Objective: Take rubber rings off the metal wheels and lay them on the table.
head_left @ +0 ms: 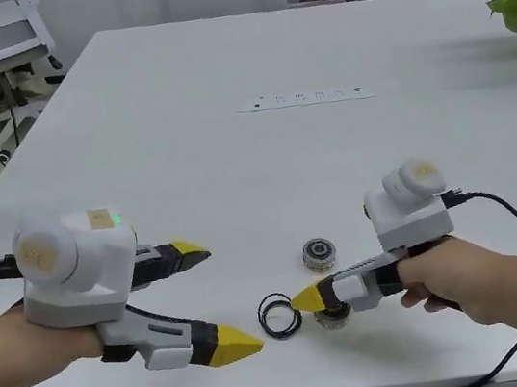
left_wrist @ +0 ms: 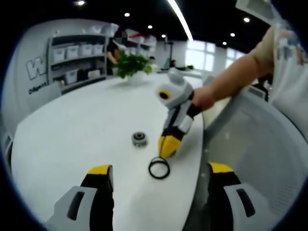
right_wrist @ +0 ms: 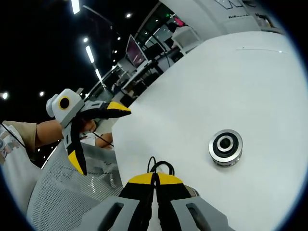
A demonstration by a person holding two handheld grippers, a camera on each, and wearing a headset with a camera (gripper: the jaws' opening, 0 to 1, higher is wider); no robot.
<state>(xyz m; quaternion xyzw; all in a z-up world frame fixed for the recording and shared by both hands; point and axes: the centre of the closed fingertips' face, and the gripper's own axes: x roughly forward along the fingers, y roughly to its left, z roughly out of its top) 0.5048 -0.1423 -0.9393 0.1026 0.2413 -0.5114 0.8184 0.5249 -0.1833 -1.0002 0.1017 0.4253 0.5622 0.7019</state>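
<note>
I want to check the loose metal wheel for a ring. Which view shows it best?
Right gripper view: the loose wheel is large, its top face clear. In the head and left gripper views it looks small.

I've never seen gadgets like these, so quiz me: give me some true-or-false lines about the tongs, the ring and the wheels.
The left tongs are open. True.
The right tongs are wide open. False: they are shut, with their tips at the ring.
A black ring lies on the table. True.
The far wheel sits between the tips of the left tongs. False: it stands alone on the table, apart from both tongs.
</note>
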